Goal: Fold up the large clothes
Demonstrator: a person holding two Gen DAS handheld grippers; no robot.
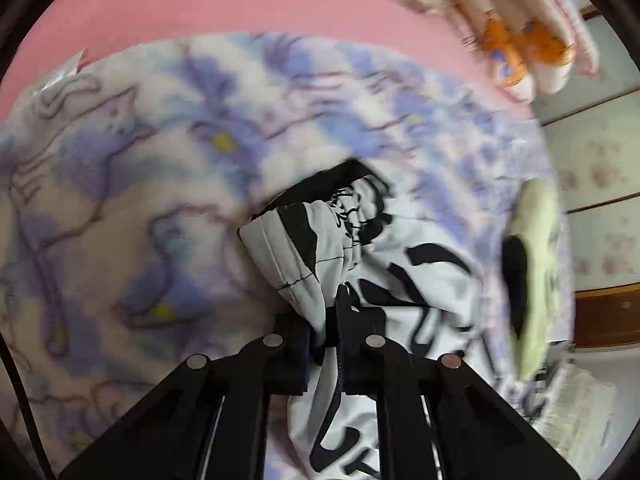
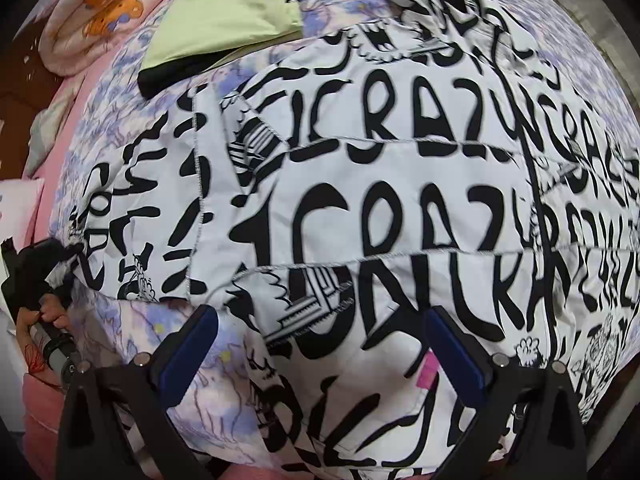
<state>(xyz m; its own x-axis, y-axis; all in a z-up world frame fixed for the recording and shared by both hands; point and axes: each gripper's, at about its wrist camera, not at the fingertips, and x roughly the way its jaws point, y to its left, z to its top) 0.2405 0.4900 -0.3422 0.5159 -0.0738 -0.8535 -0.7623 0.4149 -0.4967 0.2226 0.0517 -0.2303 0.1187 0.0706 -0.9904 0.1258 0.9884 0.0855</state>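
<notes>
white padded cloth with black lettering, our jacket point(image 2: 360, 184), lies spread almost flat across the flowered blanket point(image 1: 120, 200) on the bed, so we judge the folding has barely begun. our left gripper point(image 1: 328, 320) is clenched on a cuff point(image 1: 288, 248) at the end of one sleeve, the cloth bunched between its fingers; in the right wrist view that same pinch shows at the jacket's far left edge. our right gripper point(image 2: 320, 344) hangs over the body of the jacket with its fingers spread wide and nothing between them, holding no cloth. beside the jacket sits a folded green garment point(image 2: 224, 20), which looks finished. what we think is left: bring the sleeve in over the body, do the other sleeve, then fold the body.
</notes>
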